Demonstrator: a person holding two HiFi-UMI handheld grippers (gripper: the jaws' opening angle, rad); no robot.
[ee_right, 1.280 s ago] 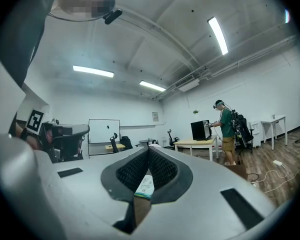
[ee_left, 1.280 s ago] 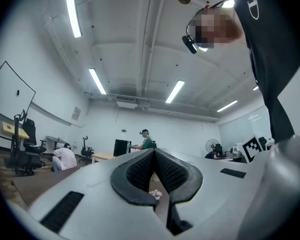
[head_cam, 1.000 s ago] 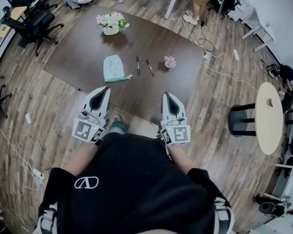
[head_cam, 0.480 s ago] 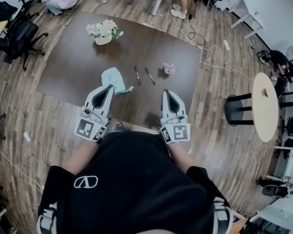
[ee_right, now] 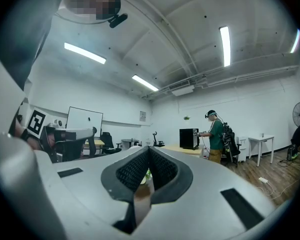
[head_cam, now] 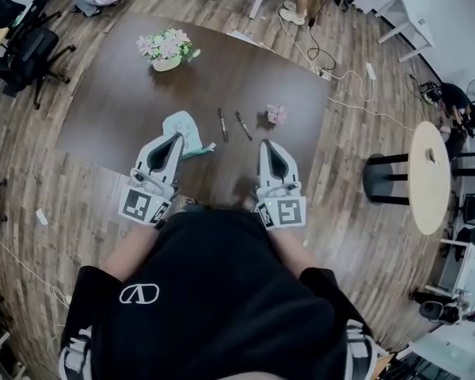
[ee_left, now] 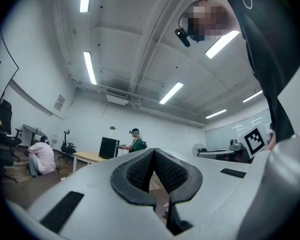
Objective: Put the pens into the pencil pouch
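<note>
Wood-plank flooring (head_cam: 55, 188) is surrounding a dark brown desk (head_cam: 119, 101) in an open office room. The left tool (head_cam: 176, 138) and the right tool (head_cam: 267, 144) are each keeping their jaws pressed together on nothing, and both are pointing out over the desk's near edge.

One mint-green pencil pouch (head_cam: 182, 125) is lying flat on the desk. In the head view the left tool's tip is showing right at the pouch's near end, but whether it is touching the pouch cannot be told. The right tool is hanging near the pouch, off to its right.

Two pens are lying just right of the pouch, side by side and not touching. The first pen (head_cam: 222, 123) is lying closest to the pouch and the second pen (head_cam: 243, 125) just beyond it. Both are running lengthwise away from the person, with the second one's far end slanting toward the pouch.

One pink flower (head_cam: 276, 115) is resting further right of the pouch, past the pens. One pot of flowers (head_cam: 168, 50) is standing well beyond the pouch.
</note>
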